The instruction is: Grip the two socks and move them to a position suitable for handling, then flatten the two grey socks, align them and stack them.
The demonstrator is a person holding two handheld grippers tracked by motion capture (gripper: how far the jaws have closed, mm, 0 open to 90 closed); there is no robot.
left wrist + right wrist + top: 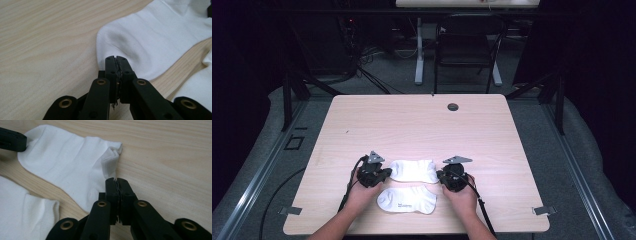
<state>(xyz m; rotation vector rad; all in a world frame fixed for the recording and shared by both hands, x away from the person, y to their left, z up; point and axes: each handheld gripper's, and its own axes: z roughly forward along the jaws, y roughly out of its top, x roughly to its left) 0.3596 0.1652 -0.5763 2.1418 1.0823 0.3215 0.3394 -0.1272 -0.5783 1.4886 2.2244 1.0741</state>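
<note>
Two white ankle socks lie side by side near the front of the wooden table (412, 125). At the toe end of the far sock (413, 170) sits my left gripper (388, 173). In the left gripper view it (116, 58) is pinched shut on the rounded edge of that sock (155, 37), and creases run toward the tip. My right gripper (440, 176) is at the sock's other end. In the right gripper view it (116, 179) is closed on the rumpled cuff edge of the sock (65, 162). The near sock (407, 200) lies flat and untouched.
A dark round grommet (453, 106) is set into the table near its far edge. Beyond the table stand a chair (464, 50) and a desk leg (419, 50) on a grey floor. The near sock's edge (197, 85) lies close to the held one.
</note>
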